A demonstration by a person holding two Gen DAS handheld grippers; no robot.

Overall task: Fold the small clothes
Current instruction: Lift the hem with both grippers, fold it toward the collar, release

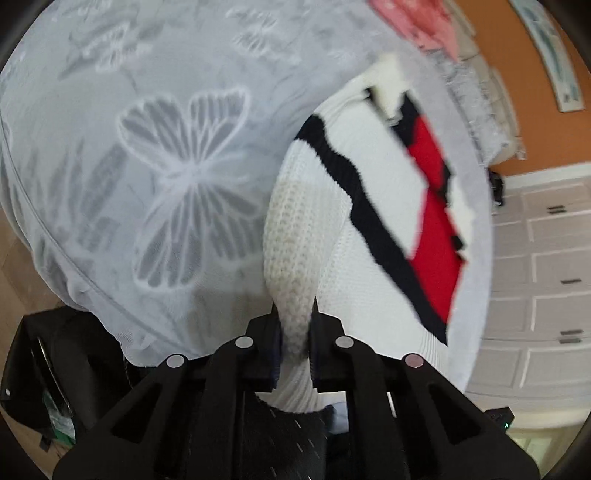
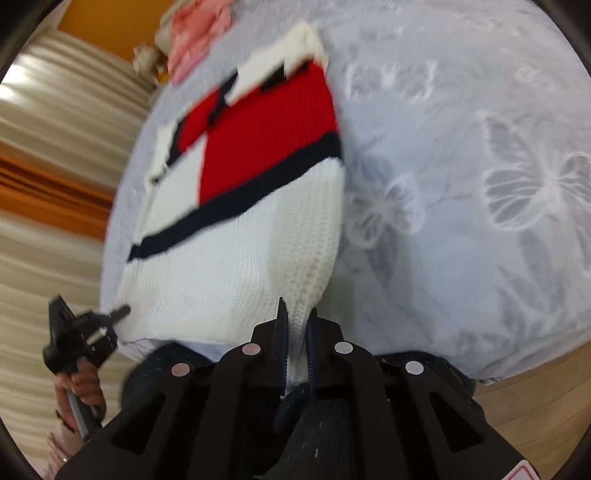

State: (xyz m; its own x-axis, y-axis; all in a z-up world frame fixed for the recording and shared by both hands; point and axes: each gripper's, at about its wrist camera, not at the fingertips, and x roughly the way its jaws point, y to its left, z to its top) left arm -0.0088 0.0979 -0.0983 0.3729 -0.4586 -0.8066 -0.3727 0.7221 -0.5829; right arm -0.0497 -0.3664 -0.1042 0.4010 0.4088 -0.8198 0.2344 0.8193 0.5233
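A small white knit sweater [image 1: 373,206] with black bands and red blocks lies on a bed with a grey butterfly-pattern cover [image 1: 155,147]. My left gripper [image 1: 294,314] is shut on its ribbed bottom hem at one corner. My right gripper [image 2: 297,314] is shut on the ribbed hem at the other bottom corner of the sweater [image 2: 229,236]. The left gripper [image 2: 110,314] also shows in the right wrist view, held in a hand at the sweater's left corner. The hem is lifted a little off the cover [image 2: 461,147].
Pink clothes [image 2: 195,40] lie at the far end of the bed, also in the left wrist view [image 1: 417,26]. A white cabinet with drawers [image 1: 543,266] stands past the bed. Curtains [image 2: 55,184] hang to the left. A black bag [image 1: 55,369] sits by the bed's near edge.
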